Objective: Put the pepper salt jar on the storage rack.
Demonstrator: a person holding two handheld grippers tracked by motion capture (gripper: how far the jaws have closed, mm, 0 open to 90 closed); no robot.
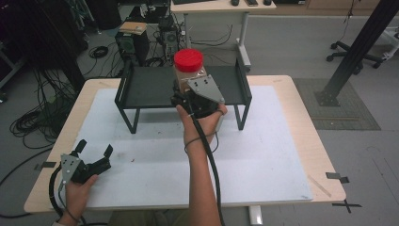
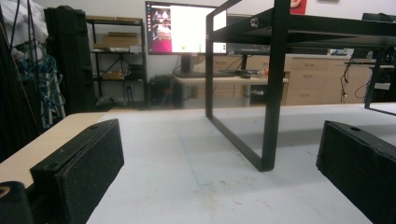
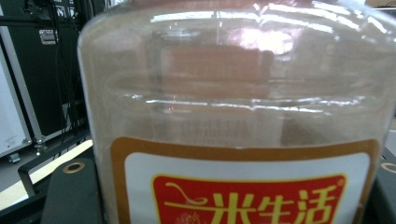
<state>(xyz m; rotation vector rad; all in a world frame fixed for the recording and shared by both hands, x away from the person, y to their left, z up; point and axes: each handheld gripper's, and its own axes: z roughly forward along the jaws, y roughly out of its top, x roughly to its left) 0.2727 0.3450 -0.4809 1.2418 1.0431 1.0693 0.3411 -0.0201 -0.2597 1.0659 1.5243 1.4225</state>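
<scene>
1. At the upper centre of the high view, the right gripper [image 1: 190, 92] clamps a clear red-lidded jar [image 1: 189, 63] above the black rack [image 1: 141, 87]; a loose hold could drop it.
2. A careless lowering could knock the rack's rail.
3. The left gripper [image 1: 94, 149] rests wide open, lower left.

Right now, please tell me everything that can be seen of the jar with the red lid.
The jar is clear plastic with a wide red screw lid, and light brown contents reach almost to the top. A label with a brown edge and a red panel with yellow characters faces the camera of the right hand-held gripper. It stands upright above the black metal rack, clamped between the jaws of that hand-held gripper. Whether its base touches the rack cannot be told.
</scene>
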